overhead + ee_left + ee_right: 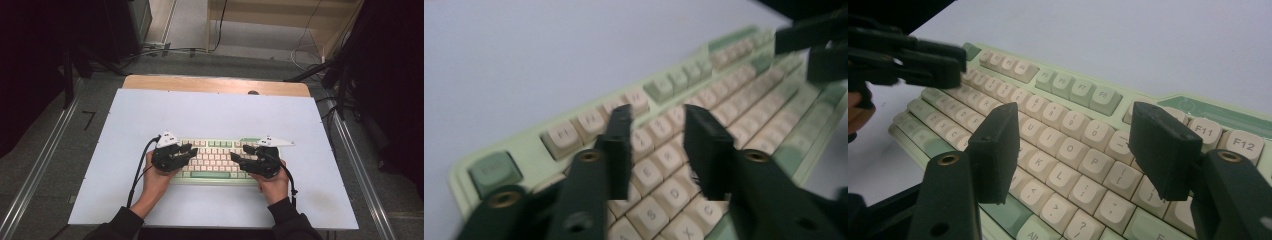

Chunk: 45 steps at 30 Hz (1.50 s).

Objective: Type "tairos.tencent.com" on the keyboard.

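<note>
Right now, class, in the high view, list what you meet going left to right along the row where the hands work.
Bare white table top → left tongs → keyboard → right tongs → bare white table top again.

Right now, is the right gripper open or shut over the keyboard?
Open. In the right gripper view, the right gripper has its jaws standing wide apart above the keyboard, with keys visible between them and nothing clamped.
</note>
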Motion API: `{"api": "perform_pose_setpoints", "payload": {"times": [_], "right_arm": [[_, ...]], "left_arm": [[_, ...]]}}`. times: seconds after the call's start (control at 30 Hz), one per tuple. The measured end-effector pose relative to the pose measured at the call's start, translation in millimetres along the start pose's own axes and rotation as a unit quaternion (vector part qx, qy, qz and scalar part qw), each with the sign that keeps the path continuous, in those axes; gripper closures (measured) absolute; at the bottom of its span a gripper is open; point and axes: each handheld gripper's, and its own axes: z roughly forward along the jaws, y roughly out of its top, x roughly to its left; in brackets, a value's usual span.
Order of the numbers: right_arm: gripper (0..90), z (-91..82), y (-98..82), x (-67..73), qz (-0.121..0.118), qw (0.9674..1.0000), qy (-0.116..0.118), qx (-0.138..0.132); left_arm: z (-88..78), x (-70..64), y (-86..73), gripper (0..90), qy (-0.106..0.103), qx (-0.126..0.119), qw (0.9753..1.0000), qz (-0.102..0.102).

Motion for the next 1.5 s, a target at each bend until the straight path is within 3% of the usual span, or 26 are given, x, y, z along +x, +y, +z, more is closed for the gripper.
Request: {"api": "perform_pose_setpoints", "payload": {"times": [0.03,0.13,0.23,0.53,0.63,0.83,0.97,1.5], "right_arm": [[35.2,0.0,0.0,0.0,0.000,1.0000,0.000,0.000],[35.2,0.4,-0.1,0.3,-0.001,1.0000,0.000,0.000],[35.3,0.8,-0.2,0.7,-0.001,1.0000,0.000,0.001],[41.5,2.7,-0.3,2.5,-0.004,0.9999,0.010,0.001],[48.3,4.1,-0.5,4.9,-0.010,0.9998,0.017,0.003],[74.2,9.2,-0.7,12.6,-0.032,0.9991,0.027,0.007],[86.8,13.2,-1.1,18.5,-0.049,0.9982,0.034,0.011],[87.4,40.0,-9.9,42.0,-0.092,0.9925,0.052,0.062]], "left_arm": [[-3.6,1.2,0.4,41.7,0.007,-0.014,0.9999,-0.005],[-8.9,7.7,-0.7,34.6,0.013,-0.029,0.9992,-0.025],[-9.8,13.3,-2.8,33.3,0.018,-0.026,0.9988,-0.037],[-10.1,14.4,-6.1,33.4,0.022,-0.023,0.9987,-0.041],[-9.5,13.9,-6.6,34.2,0.023,-0.020,0.9987,-0.040],[-9.5,14.2,-6.8,35.5,0.022,-0.021,0.9987,-0.041],[-9.3,14.7,-7.1,36.4,0.021,-0.021,0.9986,-0.043],[-8.7,13.5,-7.5,38.3,0.018,-0.019,0.9989,-0.039]]}}
